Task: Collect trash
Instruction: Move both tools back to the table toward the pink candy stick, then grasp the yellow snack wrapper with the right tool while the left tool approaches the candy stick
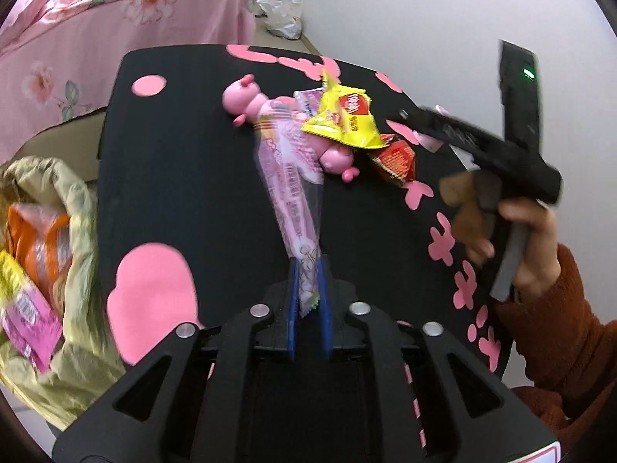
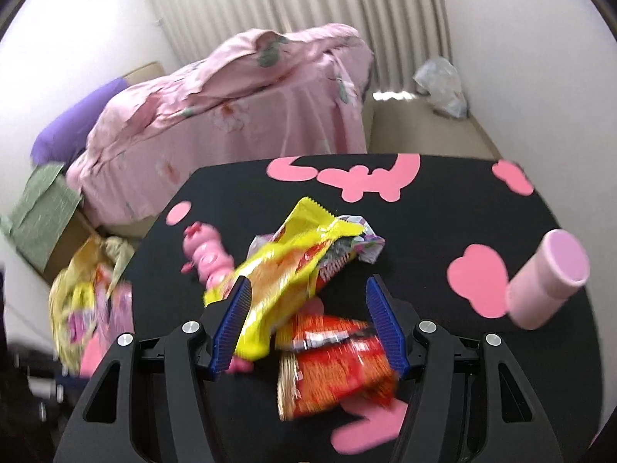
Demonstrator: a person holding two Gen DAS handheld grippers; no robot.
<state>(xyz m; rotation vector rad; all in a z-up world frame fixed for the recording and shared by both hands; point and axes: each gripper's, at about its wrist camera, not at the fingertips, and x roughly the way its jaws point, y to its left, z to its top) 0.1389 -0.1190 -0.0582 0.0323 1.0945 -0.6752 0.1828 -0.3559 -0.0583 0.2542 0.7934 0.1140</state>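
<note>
Two wrappers (image 2: 285, 281) mid-table (image 2: 443, 200), edges bare

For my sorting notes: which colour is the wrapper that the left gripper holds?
Pink and partly clear wrapper, pinched in the left gripper; left wrist view shows it best.

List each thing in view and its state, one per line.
left claw: shut on pink wrapper
pink wrapper: pinched at one end
right claw: open
yellow wrapper: crumpled, lying on table
red wrapper: crumpled, on table
pink cup: tilted
trash bag: open, wrappers inside
</note>
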